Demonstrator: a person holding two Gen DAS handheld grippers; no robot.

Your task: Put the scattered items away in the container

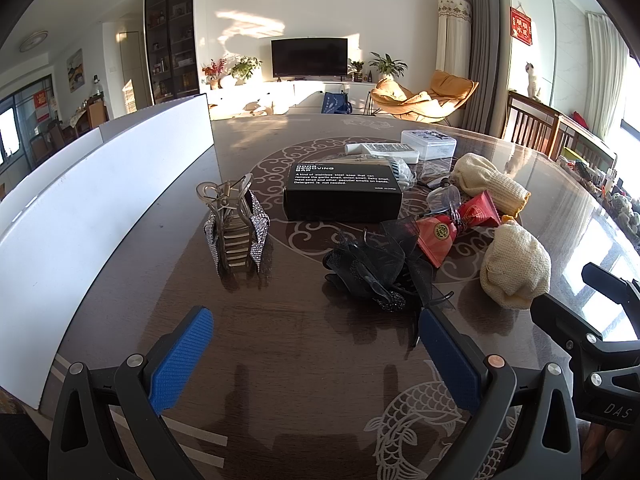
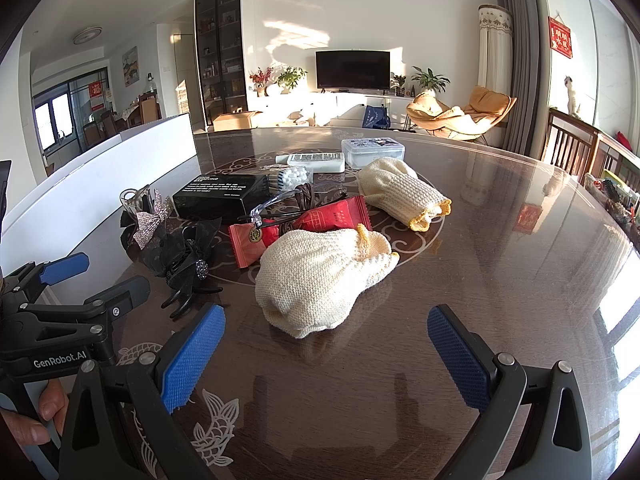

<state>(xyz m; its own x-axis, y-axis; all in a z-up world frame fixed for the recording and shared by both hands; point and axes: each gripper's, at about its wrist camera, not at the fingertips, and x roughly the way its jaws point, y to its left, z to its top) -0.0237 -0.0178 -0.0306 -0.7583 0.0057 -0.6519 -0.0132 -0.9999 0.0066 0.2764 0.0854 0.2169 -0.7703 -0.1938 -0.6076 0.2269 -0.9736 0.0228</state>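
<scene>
Scattered items lie on the dark table. A sparkly hair claw (image 1: pixel 234 228) stands left, with a black box (image 1: pixel 343 196) behind and a black bow clip (image 1: pixel 376 268) to its right. Red packets (image 1: pixel 448 228) and two cream knit gloves (image 1: pixel 514 266) (image 2: pixel 320 276) lie further right. The white container (image 1: pixel 92 196) runs along the left. My left gripper (image 1: pixel 316 354) is open and empty, just short of the bow clip. My right gripper (image 2: pixel 326 354) is open and empty, just short of the near glove.
A white remote (image 2: pixel 320 162) and a clear plastic box (image 2: pixel 372 151) lie at the back, beside cotton swabs (image 2: pixel 294 176) and glasses (image 2: pixel 280 204). Chairs (image 2: pixel 572 148) stand at the table's right edge. The left gripper shows in the right wrist view (image 2: pixel 72 280).
</scene>
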